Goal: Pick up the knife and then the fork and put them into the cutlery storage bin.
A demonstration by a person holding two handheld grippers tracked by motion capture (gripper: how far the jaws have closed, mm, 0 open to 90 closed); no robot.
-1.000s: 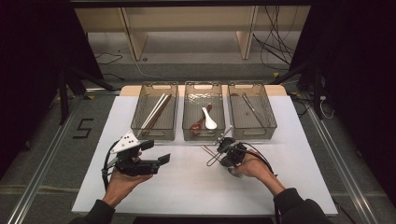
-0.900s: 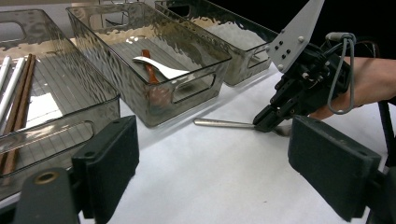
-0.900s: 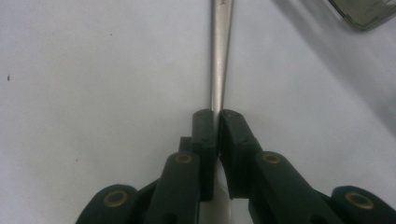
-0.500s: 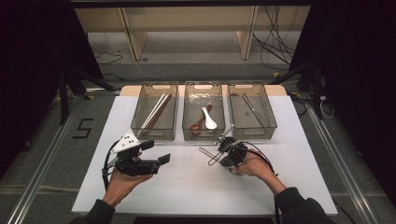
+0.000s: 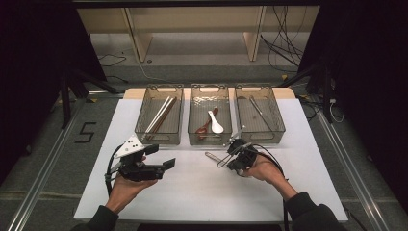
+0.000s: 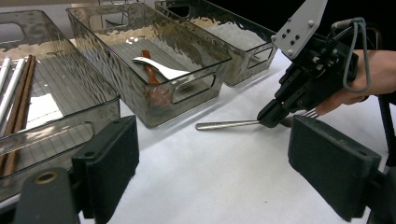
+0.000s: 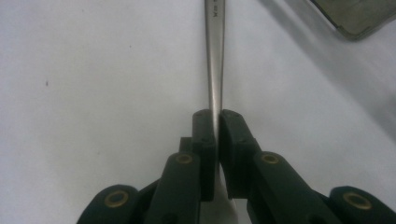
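Observation:
A steel utensil lies on the white table just in front of the middle bin. My right gripper is shut on its handle, with the long shaft running straight out from the pads. From the left gripper view, the same handle points left from the right gripper, and tines show by the hand. My left gripper hovers at the table's left front, turned toward the right one. It is open, with nothing between its jaws.
Three clear bins stand in a row at the back. The left bin holds chopsticks. The middle bin holds a white spoon and a brown one. The right bin holds a metal utensil.

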